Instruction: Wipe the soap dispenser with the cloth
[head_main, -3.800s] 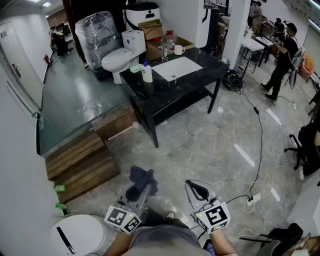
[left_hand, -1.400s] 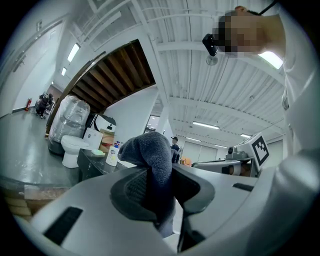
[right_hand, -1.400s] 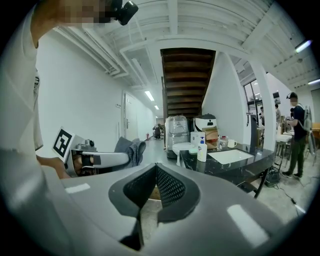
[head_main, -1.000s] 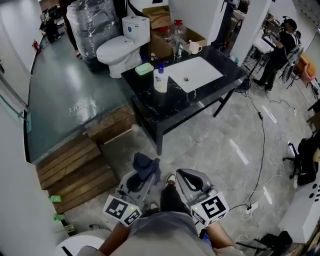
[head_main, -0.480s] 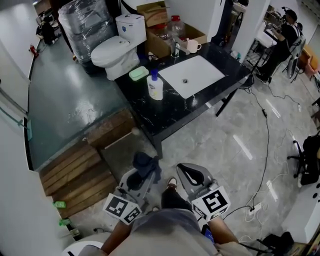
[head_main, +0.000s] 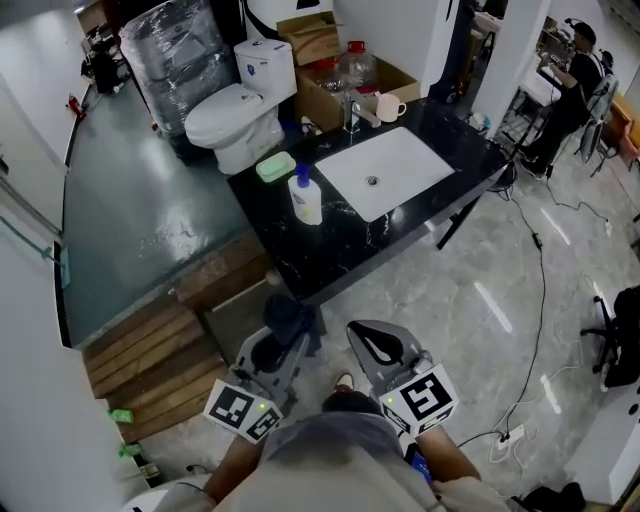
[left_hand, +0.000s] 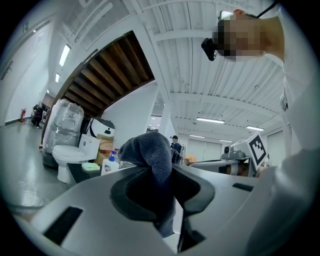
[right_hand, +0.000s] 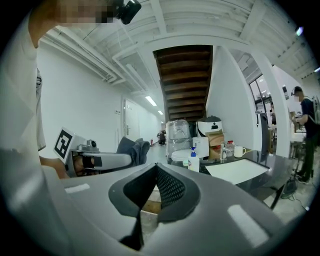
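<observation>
A black counter (head_main: 340, 242) carries a white sink (head_main: 385, 175) in its middle, a mug (head_main: 388, 107) at its back edge and a green soap dish (head_main: 275, 166) near its left corner. A toilet (head_main: 235, 108) stands just behind.

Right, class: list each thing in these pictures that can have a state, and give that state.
left gripper: shut on the cloth
cloth: bunched, held
right gripper: shut, empty
soap dispenser: upright on the black table, untouched
toilet: lid down
mug: upright
</observation>
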